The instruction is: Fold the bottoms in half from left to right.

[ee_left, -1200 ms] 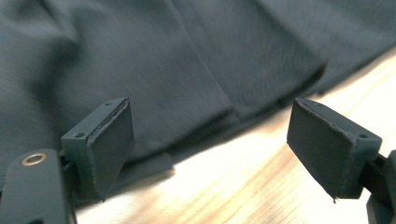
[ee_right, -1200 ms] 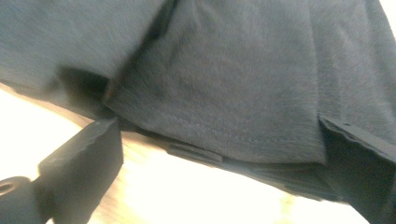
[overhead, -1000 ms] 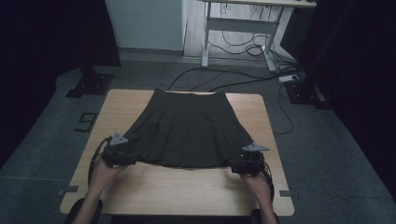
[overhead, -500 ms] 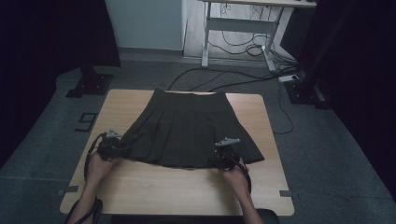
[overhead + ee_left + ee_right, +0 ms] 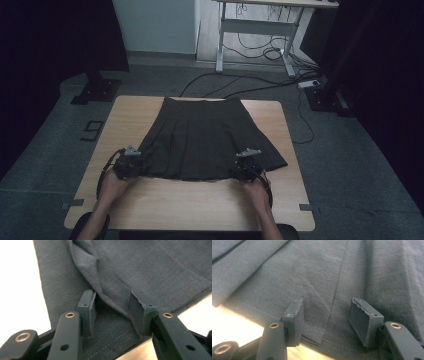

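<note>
A dim room with a grey carpeted floor (image 5: 350, 165) surrounds a light wooden table (image 5: 195, 200), and black cables (image 5: 240, 80) trail across the floor behind it toward a white-legged desk (image 5: 260, 25). On the table we see a dark pleated skirt (image 5: 200, 140) lying flat, its narrow waistband at the far edge and its wide hem spread toward the person's side.

From the bottom of the high view the person's two forearms reach in. We find the left gripper (image 5: 129, 162) at the skirt's near left corner and the right gripper (image 5: 246, 166) at the hem, inward from the near right corner, which fans out past it onto the wood.

In the left gripper view we look along the left gripper (image 5: 112, 312): its jaws stand apart, one on each side of a raised fold of cloth, with the stitched hem running off to the right and bare table beside the skirt's edge. The pads seem to touch the fabric, though we cannot be sure from this angle.

In the right gripper view, the right gripper (image 5: 327, 320) also has its jaws spread wide, resting over the hem where a pleat line runs between them. Layered fabric edges show just below the left pad, and a strip of bright table lies at the lower left.
</note>
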Demonstrator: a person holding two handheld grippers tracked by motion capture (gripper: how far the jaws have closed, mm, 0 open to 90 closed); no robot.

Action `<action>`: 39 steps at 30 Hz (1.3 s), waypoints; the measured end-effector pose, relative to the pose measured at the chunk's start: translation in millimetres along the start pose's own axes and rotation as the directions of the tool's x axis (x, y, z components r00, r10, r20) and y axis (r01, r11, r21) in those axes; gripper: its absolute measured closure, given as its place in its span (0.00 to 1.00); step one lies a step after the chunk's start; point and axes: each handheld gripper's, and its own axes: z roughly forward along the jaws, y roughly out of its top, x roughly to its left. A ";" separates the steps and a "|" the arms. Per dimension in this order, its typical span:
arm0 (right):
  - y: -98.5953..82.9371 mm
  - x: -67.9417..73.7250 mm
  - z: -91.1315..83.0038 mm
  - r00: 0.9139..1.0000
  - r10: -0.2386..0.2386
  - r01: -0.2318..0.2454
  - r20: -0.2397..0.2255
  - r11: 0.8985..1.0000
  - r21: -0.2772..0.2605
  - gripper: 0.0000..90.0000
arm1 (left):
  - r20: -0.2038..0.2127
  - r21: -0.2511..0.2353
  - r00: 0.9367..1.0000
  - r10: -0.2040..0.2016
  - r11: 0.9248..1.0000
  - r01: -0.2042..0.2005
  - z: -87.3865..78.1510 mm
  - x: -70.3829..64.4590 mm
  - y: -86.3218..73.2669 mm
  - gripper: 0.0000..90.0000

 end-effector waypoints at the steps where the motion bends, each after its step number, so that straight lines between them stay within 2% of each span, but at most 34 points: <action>1: -0.9 -3.3 -0.5 1.000 0.011 -0.011 0.005 1.000 -0.003 0.50 | 0.004 0.005 1.000 0.007 1.000 -0.007 0.3 -4.1 0.8 0.62; 2: -1.7 -6.9 -1.2 1.000 0.014 -0.014 0.010 1.000 -0.002 0.50 | 0.013 0.013 1.000 0.024 1.000 -0.024 1.4 -13.4 2.9 0.62; 3: -1.7 -6.9 -1.2 1.000 0.014 -0.014 0.010 1.000 -0.002 0.50 | 0.013 0.013 1.000 0.024 1.000 -0.024 1.4 -13.4 2.9 0.62; 9: -7.0 -27.5 -5.6 0.996 0.058 -0.059 0.063 0.998 0.003 0.47 | 0.043 0.017 0.997 0.070 0.997 -0.071 6.8 -48.7 8.8 0.62; 10: -10.4 -38.7 -7.3 0.992 0.103 -0.103 0.075 0.995 -0.001 0.47 | 0.065 0.012 0.994 0.092 0.996 -0.093 8.8 -61.6 10.1 0.61; 11: -12.3 -44.4 -8.2 0.990 0.116 -0.116 0.082 0.993 -0.007 0.47 | 0.065 0.012 0.994 0.092 0.996 -0.093 8.8 -61.6 10.1 0.61; 13: -15.5 -53.4 -10.1 0.985 0.139 -0.138 0.105 0.990 -0.013 0.46 | 0.082 0.004 0.990 0.118 0.993 -0.119 11.5 -73.9 11.9 0.60; 14: -15.5 -53.4 -10.1 0.985 0.139 -0.138 0.105 0.990 -0.013 0.46 | 0.089 0.000 0.988 0.129 0.992 -0.130 12.9 -78.5 13.0 0.60; 16: -19.7 -59.7 -11.3 0.979 0.174 -0.172 0.106 0.985 -0.029 0.45 | 0.101 -0.006 0.985 0.140 0.990 -0.140 14.9 -83.0 14.3 0.58; 19: -20.2 -59.5 -11.3 0.980 0.169 -0.166 0.105 0.985 -0.034 0.45 | 0.125 -0.007 0.983 0.137 0.991 -0.137 15.2 -79.6 15.0 0.54; 20: -19.9 -58.5 -11.4 0.982 0.160 -0.157 0.102 0.987 -0.032 0.41 | 0.183 -0.004 0.977 0.113 0.993 -0.114 13.2 -74.7 17.2 0.44; 21: -19.7 -58.2 -11.3 0.984 0.151 -0.148 0.098 0.988 -0.031 0.38 | 0.203 -0.017 0.973 0.110 0.994 -0.109 10.2 -72.7 19.0 0.42; 22: -19.4 -57.3 -11.4 0.986 0.144 -0.142 0.087 0.990 -0.026 0.34 | 0.201 -0.042 0.973 0.114 0.993 -0.107 6.1 -71.0 21.0 0.39; 23: -19.4 -57.3 -11.4 0.986 0.144 -0.142 0.087 0.990 -0.026 0.34 | 0.201 -0.042 0.973 0.114 0.993 -0.107 6.1 -71.0 21.0 0.36; 24: -17.4 -53.9 -12.9 0.987 0.137 -0.136 0.078 0.991 -0.020 0.28 | 0.166 -0.084 0.979 0.115 0.991 -0.103 -3.1 -66.1 26.2 0.32; 25: -17.4 -53.9 -12.9 0.987 0.137 -0.136 0.078 0.991 -0.020 0.28 | 0.166 -0.084 0.979 0.115 0.991 -0.103 -3.1 -66.1 26.2 0.29; 26: -15.6 -51.8 -14.4 0.988 0.134 -0.132 0.071 0.991 -0.026 0.26 | 0.149 -0.095 0.982 0.113 0.991 -0.099 -7.5 -62.1 28.8 0.29; 27: -10.3 -46.9 -18.6 0.991 0.118 -0.116 0.061 0.992 -0.044 0.23 | 0.135 -0.100 0.986 0.101 0.991 -0.088 -10.6 -57.1 31.3 0.19; 28: -7.3 -44.1 -20.7 0.992 0.111 -0.107 0.057 0.993 -0.055 0.22 | 0.098 -0.110 0.993 0.072 0.992 -0.062 -14.0 -45.8 34.4 0.17; 29: -4.2 -41.3 -22.4 0.993 0.105 -0.102 0.051 0.993 -0.066 0.21 | 0.088 -0.115 0.994 0.056 0.992 -0.046 -13.9 -39.2 35.3 0.17; 31: 1.7 -36.1 -23.7 0.995 0.091 -0.089 0.026 0.993 -0.079 0.19 | 0.075 -0.111 0.997 0.012 0.994 -0.003 -9.6 -25.2 37.9 0.17; 32: 1.7 -36.1 -23.7 0.995 0.091 -0.089 0.026 0.993 -0.079 0.19 | 0.075 -0.111 0.997 0.012 0.994 -0.003 -9.6 -25.2 37.9 0.16; 33: 4.5 -33.8 -23.2 0.997 0.081 -0.079 0.017 0.994 -0.077 0.18 | 0.065 -0.110 0.998 -0.004 0.994 0.011 -6.6 -18.6 39.5 0.16; 34: 9.6 -30.0 -20.7 0.998 0.063 -0.063 0.007 0.996 -0.070 0.16 | 0.055 -0.110 0.998 -0.043 0.993 0.049 1.6 -7.2 42.9 0.16; 37: 15.4 -28.7 -16.2 0.998 0.060 -0.060 0.003 0.996 -0.060 0.15 | 0.043 -0.111 0.997 -0.060 0.992 0.064 11.3 0.1 47.9 0.17; 39: 23.5 -30.9 -7.7 0.998 0.060 -0.060 0.008 0.997 -0.049 0.14 | 0.024 -0.098 0.997 -0.069 0.993 0.071 26.3 6.9 57.1 0.18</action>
